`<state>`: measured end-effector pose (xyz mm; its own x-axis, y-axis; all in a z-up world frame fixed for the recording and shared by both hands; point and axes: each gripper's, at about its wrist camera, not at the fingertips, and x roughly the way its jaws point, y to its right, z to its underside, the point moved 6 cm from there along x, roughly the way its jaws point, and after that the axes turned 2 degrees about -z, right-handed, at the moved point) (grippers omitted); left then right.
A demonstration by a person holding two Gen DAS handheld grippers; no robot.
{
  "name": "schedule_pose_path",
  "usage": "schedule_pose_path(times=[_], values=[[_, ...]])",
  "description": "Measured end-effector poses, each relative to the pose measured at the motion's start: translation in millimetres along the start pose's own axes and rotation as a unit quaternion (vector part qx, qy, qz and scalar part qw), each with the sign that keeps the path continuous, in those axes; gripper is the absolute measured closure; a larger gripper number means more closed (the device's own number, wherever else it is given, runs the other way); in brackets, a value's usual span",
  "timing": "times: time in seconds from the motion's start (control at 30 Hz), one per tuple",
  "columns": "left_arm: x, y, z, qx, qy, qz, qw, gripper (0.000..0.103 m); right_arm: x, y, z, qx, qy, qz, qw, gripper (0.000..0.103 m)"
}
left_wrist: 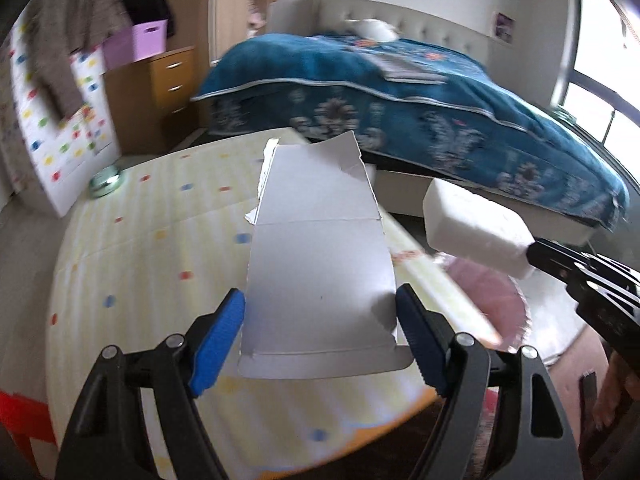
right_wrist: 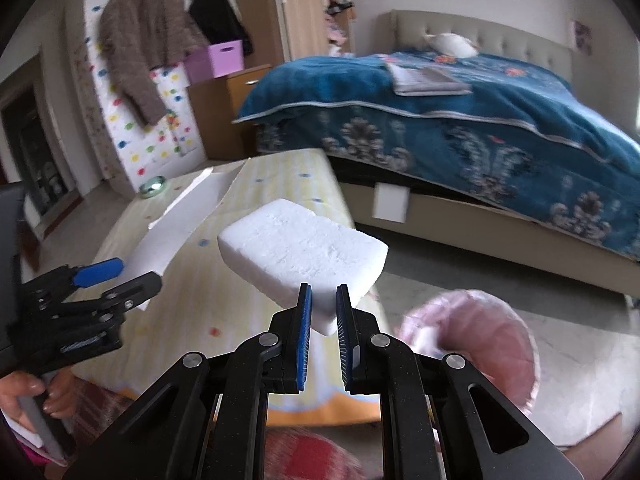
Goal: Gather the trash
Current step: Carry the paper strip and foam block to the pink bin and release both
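Narrowly set on a foam block at frame centre, the right gripper carries it just upper left of the pink bin, while the left gripper clamps cardboard lengthwise.

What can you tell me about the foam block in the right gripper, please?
The foam block is white, thick and rectangular with rounded corners and a grainy surface, like polystyrene. The right gripper is shut on one corner, holding it roughly level in the air, clear of the table. Nothing else touches it. From the left wrist view it hangs right of the cardboard.
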<state>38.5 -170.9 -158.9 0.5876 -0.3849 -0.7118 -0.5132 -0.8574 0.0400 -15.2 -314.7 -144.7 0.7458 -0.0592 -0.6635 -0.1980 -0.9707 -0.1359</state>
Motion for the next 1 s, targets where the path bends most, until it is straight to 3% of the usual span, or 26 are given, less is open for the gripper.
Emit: schedule_pose_path(times=[0.37,0.73,0.83,0.87,0.9,1.0], values=[[7,118,-4,0.092,0.001,0.085,0.9922,0.027,-44,98,33,0.075,0.008,0.112,0.991,0.09],[48,199,-17,0.144,-0.021,0.127,0.9812,0.025,-34,180,50,0.126,-0.007,0.147,0.981,0.087],[65,209,-17,0.156,-0.03,0.118,0.9803,0.018,-18,198,58,0.14,-0.027,0.144,0.979,0.073],[68,209,-16,0.157,-0.032,0.114,0.9805,0.017,-17,202,60,0.142,-0.029,0.145,0.979,0.059],[69,208,-15,0.155,-0.033,0.112,0.981,0.016,-19,204,63,0.144,-0.03,0.145,0.978,0.053],[72,195,-13,0.144,-0.038,0.102,0.9836,0.014,-20,208,68,0.149,-0.034,0.145,0.978,0.053]])
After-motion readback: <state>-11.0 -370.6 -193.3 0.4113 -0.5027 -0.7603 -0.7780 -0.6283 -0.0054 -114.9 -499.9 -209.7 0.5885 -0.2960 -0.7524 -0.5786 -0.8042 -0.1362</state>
